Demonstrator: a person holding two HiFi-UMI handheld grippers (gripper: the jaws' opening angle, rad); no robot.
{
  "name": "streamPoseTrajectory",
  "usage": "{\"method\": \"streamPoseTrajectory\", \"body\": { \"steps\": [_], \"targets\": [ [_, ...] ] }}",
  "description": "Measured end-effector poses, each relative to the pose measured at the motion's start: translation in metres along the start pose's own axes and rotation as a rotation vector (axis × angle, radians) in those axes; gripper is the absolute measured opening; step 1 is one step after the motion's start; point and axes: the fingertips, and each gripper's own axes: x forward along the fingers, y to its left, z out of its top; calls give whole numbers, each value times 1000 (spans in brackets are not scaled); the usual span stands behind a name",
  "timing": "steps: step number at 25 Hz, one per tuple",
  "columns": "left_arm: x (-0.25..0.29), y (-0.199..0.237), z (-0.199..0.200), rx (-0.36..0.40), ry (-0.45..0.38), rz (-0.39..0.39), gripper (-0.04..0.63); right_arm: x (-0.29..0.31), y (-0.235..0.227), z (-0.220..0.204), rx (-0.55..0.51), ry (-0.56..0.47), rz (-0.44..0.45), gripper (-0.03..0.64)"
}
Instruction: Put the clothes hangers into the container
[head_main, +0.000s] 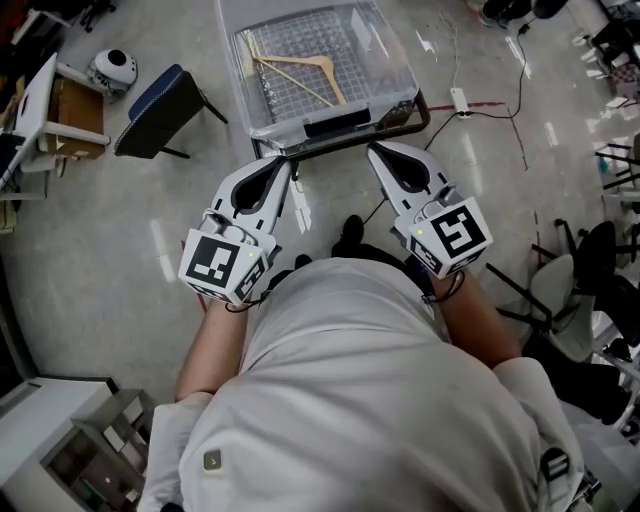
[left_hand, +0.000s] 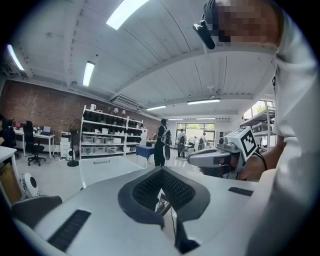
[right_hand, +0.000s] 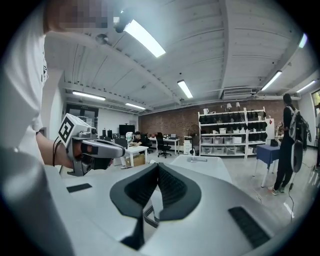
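A clear plastic container (head_main: 398, 92) stands on the floor in front of me, with a wire grid and wooden clothes hangers (head_main: 300, 70) lying inside it. My left gripper (head_main: 284, 168) hangs just short of the container's near left corner, its jaws shut with nothing between them. My right gripper (head_main: 376, 151) hovers by the near right side, also shut and empty. In the left gripper view the pads (left_hand: 150, 187) meet at the tip and the right gripper (left_hand: 220, 157) shows beside them. The right gripper view shows its own closed pads (right_hand: 172, 187) and the left gripper (right_hand: 95, 149).
A dark blue stool (head_main: 160, 108), a white round device (head_main: 112, 70) and a cardboard box (head_main: 78, 112) sit at the left. A power strip with cables (head_main: 460, 100) lies right of the container. Chairs (head_main: 570, 300) stand at the right, a shelf unit (head_main: 90, 450) at bottom left. A person (right_hand: 290, 145) stands farther off.
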Motion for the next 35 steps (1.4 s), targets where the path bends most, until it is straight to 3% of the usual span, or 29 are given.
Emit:
{"method": "streamPoseTrajectory", "body": {
  "steps": [18, 35],
  "targets": [
    [-148, -31, -28, 15, -14, -64, 17, -63, 140, -19, -22, -27, -100, 18],
    [-178, -46, -35, 13, -35, -91, 17, -99, 175, -18, -29, -81, -171, 18]
  ]
}}
